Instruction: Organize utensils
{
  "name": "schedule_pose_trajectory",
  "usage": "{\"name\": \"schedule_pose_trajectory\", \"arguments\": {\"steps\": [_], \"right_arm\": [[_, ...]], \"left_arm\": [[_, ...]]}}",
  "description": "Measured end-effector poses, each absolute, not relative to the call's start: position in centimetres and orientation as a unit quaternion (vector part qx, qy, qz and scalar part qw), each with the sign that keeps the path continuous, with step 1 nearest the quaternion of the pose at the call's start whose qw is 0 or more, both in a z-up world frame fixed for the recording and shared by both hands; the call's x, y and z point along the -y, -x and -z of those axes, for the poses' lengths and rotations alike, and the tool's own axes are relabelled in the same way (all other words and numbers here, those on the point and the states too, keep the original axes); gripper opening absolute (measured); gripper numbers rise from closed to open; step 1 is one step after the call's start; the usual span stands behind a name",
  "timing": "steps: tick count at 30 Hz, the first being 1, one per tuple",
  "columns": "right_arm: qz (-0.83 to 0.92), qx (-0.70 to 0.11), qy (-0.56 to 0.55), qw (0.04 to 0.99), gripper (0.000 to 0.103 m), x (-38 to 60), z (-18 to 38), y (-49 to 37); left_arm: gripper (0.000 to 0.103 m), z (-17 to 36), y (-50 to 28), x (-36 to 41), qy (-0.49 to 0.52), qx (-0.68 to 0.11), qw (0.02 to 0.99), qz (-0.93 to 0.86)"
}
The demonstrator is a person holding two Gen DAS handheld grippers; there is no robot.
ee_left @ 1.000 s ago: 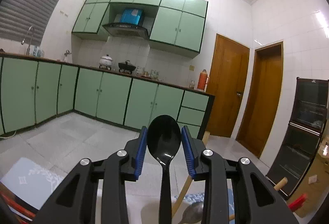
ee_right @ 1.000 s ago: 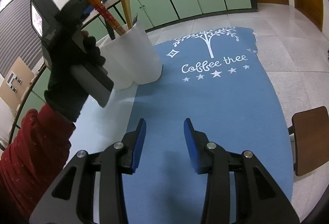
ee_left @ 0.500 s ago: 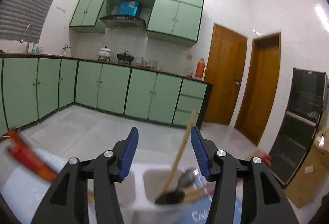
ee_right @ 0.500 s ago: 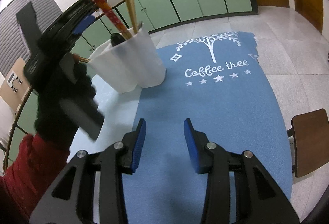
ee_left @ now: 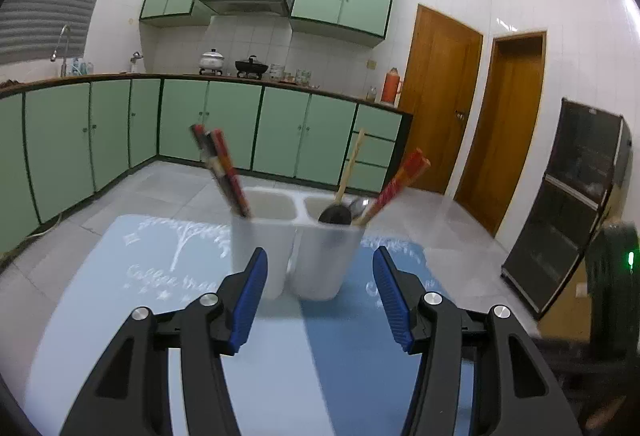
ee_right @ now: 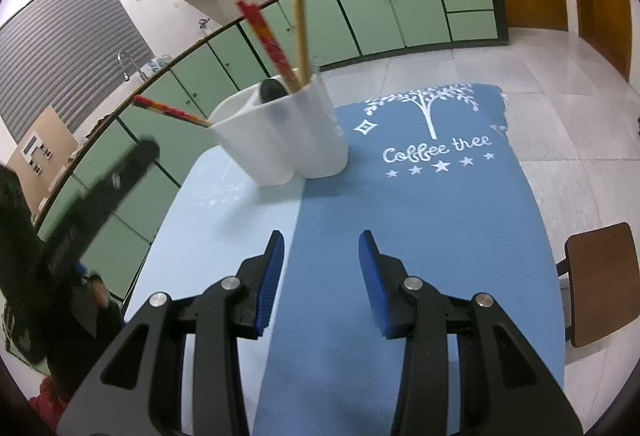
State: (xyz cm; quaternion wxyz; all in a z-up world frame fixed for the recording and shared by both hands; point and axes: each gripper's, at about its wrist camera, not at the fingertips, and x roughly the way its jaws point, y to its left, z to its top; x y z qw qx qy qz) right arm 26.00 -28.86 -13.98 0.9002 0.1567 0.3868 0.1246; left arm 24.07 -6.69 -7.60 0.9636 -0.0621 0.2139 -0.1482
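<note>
Utensil holder [ee_left: 298, 236] just beyond empty left hand-held gripper [ee_left: 320, 300], fingers apart

Both cameras ride on the handheld tools, looking forward along the fingers. The left view sits low and near, facing the white utensil holder [ee_left: 300, 248] almost level. The right view looks steeply down across the blue mat [ee_right: 420, 236], sharing that holder [ee_right: 280, 140] farther off.

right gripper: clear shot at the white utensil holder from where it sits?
Probably yes. The right gripper is open and empty, and only bare blue mat lies between it and the white utensil holder. The left gripper sits off to the side, not across that path.
</note>
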Motion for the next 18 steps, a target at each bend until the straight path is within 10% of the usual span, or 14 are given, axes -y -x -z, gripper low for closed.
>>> {"name": "schedule_pose_trajectory", "arguments": {"steps": [18], "right_arm": [[-0.138, -0.338, -0.092, 0.927, 0.040, 25.8, 8.5, -20.0]], "left_arm": [[0.060, 2.9, -16.0, 4.1, 0.044, -0.206, 0.968, 0.135]]}}
